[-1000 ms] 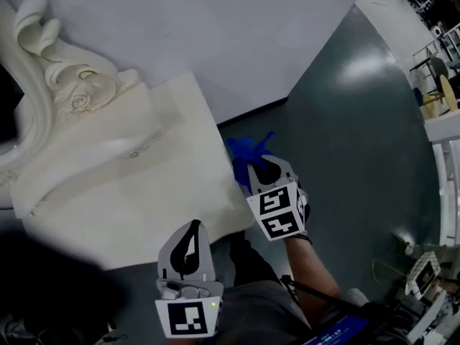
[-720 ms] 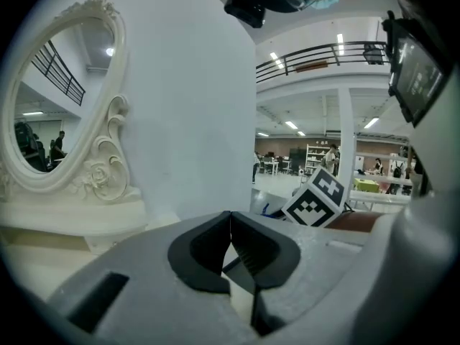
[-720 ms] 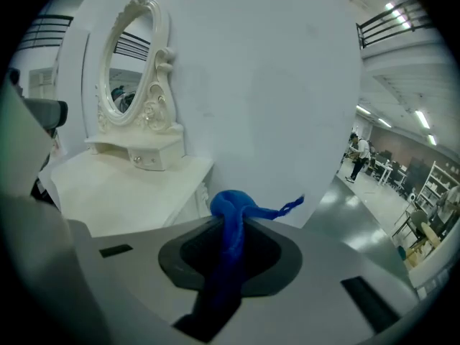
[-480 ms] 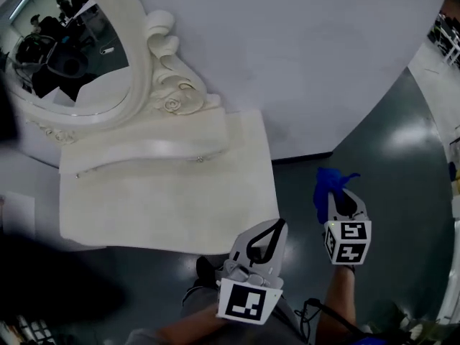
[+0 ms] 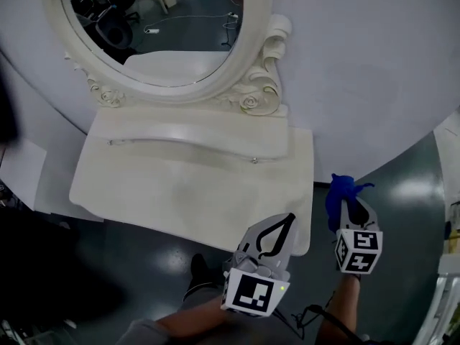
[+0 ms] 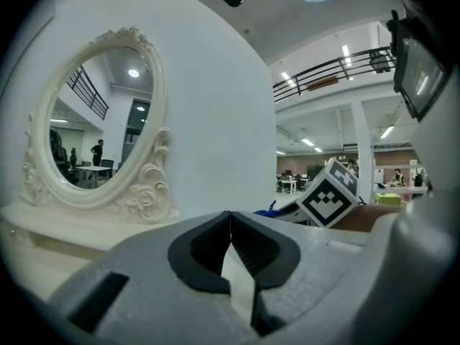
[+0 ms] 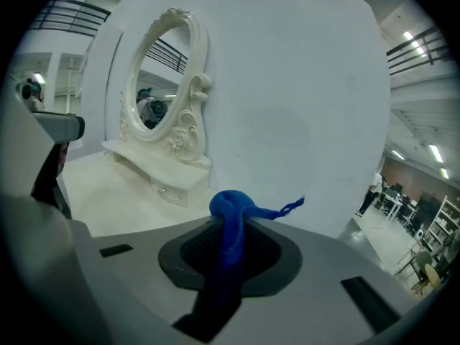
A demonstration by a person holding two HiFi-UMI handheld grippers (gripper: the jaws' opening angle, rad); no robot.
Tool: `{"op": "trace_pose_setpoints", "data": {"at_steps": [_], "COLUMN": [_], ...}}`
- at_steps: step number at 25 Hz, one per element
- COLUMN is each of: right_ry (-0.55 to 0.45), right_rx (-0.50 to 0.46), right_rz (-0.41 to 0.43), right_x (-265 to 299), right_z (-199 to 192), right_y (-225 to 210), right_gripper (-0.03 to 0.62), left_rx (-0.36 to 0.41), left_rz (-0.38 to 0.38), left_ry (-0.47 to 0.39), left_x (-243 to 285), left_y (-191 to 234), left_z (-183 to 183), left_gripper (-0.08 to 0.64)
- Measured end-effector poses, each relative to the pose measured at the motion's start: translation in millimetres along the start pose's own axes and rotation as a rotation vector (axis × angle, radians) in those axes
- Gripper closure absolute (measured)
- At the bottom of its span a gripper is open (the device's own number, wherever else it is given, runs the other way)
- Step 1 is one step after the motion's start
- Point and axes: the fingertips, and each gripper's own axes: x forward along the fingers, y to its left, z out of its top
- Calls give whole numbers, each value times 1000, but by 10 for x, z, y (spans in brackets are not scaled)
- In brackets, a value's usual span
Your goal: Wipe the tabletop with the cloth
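Note:
A cream dressing table (image 5: 180,192) with an oval mirror (image 5: 154,27) stands against the white wall; its tabletop (image 7: 108,192) is bare. My right gripper (image 5: 345,201) hangs off the table's right edge, over the dark floor, shut on a bunched blue cloth (image 5: 339,192) (image 7: 231,225) that sticks out past the jaw tips. My left gripper (image 5: 280,225) hovers at the table's front right corner with its jaws closed together and nothing between them (image 6: 230,225).
A low drawer shelf (image 5: 194,131) runs along the back of the table under the mirror's carved frame (image 5: 259,95). Dark glossy floor (image 5: 402,200) lies to the right and in front. A white panel (image 5: 21,178) stands at the left.
Both grippers have come up and now sit near the table's front right corner. The view has swung so that the whole table and mirror show. The cloth stays in the right jaws.

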Motion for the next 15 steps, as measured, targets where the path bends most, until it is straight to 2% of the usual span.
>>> {"op": "trace_pose_setpoints", "data": {"at_steps": [7, 15], "right_ry": [-37, -57], "right_rx": [-103, -201], "right_rz": [150, 334], "right_x": [232, 454], "right_z": [582, 954], "right_y": [1313, 3091], "right_gripper": [532, 532], "left_rx": [-43, -105], "left_rz": [178, 366], "left_ry": [3, 54], "left_x": [-804, -1885], "left_y": [1007, 2079], "left_z": [-73, -396], "left_gripper": [545, 544]}}
